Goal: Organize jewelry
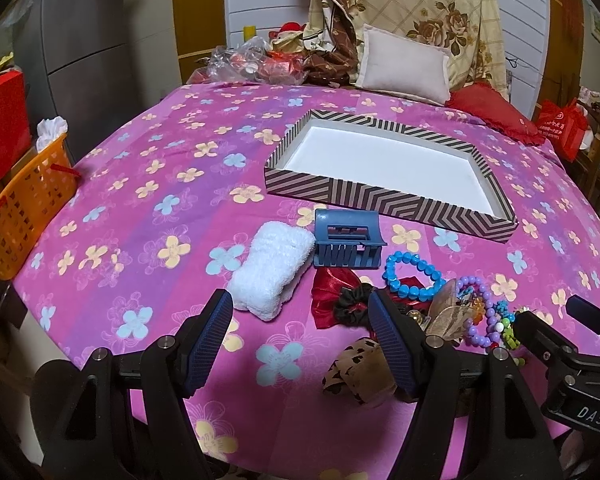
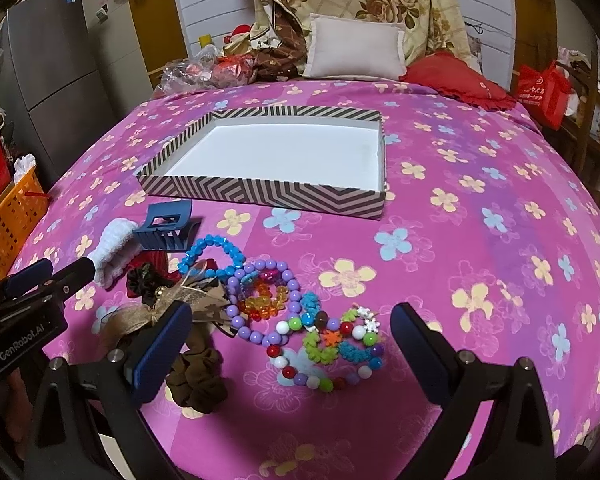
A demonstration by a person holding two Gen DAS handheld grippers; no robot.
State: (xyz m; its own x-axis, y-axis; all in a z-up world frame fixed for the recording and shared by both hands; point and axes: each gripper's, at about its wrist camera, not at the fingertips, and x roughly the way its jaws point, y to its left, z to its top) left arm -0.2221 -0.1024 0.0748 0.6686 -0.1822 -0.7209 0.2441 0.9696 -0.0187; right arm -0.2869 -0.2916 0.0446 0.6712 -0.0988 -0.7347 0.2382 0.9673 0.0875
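While both grippers hover above the near edge of the bed [image 2: 480, 200], the left gripper [image 1: 300, 344] and right gripper [image 2: 292, 344] have their jaws spread wide, holding nothing. A striped box [image 2: 260, 194] sits toward the bed's middle, its white inside bare. Nearer the front edge lies the jewelry pile: a blue clip [image 2: 166, 230], a blue bracelet [image 2: 212, 256], a purple bracelet [image 2: 260, 300], a mixed-colour bracelet [image 2: 324, 352] and scrunchies [image 2: 198, 376] (several touching or overlapping). A white cloth [image 1: 270, 268] lies beside the clip.
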